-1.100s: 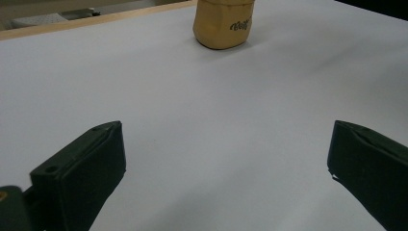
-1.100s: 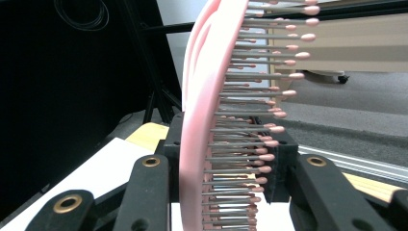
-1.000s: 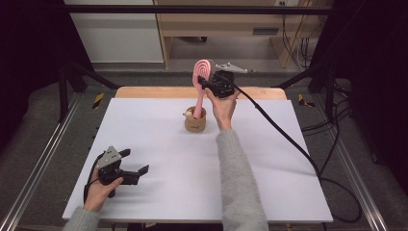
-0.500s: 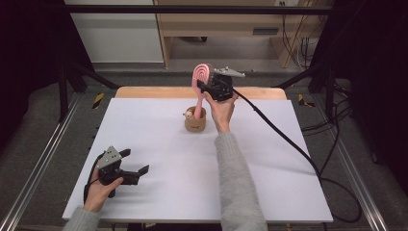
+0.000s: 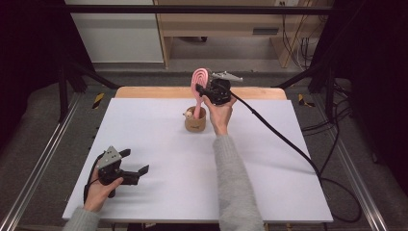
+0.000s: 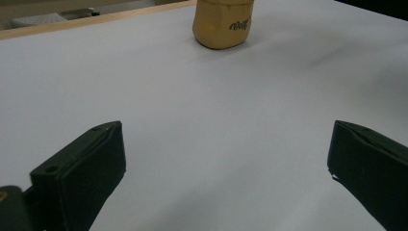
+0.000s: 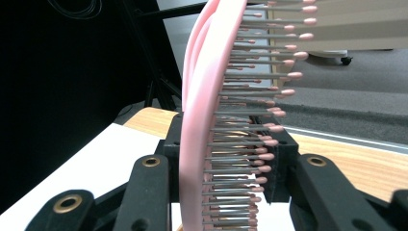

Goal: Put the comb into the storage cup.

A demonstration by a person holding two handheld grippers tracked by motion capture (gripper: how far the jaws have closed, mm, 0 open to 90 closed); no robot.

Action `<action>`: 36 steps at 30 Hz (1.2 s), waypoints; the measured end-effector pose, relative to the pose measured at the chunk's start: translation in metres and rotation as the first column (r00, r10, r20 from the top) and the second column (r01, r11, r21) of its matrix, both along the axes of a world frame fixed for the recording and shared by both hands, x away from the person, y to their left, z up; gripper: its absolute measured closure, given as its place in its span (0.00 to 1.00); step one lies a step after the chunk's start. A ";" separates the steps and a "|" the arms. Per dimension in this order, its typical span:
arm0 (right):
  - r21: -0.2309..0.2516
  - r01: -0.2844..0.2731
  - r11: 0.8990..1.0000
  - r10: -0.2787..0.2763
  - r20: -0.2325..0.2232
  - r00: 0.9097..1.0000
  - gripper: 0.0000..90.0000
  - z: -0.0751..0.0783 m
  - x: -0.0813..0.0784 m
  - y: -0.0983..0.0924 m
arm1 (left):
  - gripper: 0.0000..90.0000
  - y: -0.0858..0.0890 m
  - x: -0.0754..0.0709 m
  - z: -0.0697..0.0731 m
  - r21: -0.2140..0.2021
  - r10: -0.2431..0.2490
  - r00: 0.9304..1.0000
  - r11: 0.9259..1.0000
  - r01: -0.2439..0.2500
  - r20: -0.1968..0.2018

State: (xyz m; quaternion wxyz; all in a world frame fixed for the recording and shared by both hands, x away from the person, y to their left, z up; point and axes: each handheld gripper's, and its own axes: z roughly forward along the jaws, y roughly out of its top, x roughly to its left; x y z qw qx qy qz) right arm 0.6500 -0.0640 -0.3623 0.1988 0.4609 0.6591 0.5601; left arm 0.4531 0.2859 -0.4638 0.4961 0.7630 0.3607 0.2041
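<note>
A pink hairbrush (image 5: 198,80) stands upright, and its handle reaches down into the mouth of a tan cup (image 5: 195,123) at the table's far middle. My right gripper (image 5: 200,89) is shut on the brush's head from the right. In the right gripper view the black jaws press on the pink frame (image 7: 202,120), bristles pointing right. My left gripper (image 5: 136,161) rests near the front left of the table, open and holding nothing. The left gripper view looks between its wide-apart jaws (image 6: 226,168) toward the cup (image 6: 223,21).
A small pale object (image 5: 188,114) pokes out of the cup beside the handle. The white tabletop (image 5: 260,159) has a wooden strip (image 5: 154,92) along its far edge. A black cable (image 5: 284,139) trails from the right gripper across the right side.
The right hand with the brush has shifted only slightly. The left gripper has stayed where it was.
</note>
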 end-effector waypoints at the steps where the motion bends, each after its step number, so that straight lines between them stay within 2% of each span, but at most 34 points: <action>1: 0.001 0.001 1.000 -0.001 -0.005 1.000 0.70 -0.001 0.000 -0.001 | 0.00 0.000 0.000 0.000 0.001 0.000 1.000 1.000 0.000 0.000; 14: 0.023 0.014 1.000 -0.013 -0.033 0.999 0.70 -0.015 0.000 -0.007 | 0.00 -0.001 0.000 -0.001 0.003 0.000 1.000 1.000 0.000 -0.002; 30: 0.078 0.035 0.996 -0.031 -0.057 0.998 0.70 -0.021 -0.001 -0.023 | 0.00 -0.001 0.000 -0.001 0.007 -0.001 1.000 1.000 0.001 -0.004; 36: 0.076 0.044 0.996 -0.039 -0.062 0.997 0.69 -0.022 -0.001 -0.025 | 0.00 -0.001 0.000 -0.001 0.006 -0.001 1.000 1.000 0.001 -0.004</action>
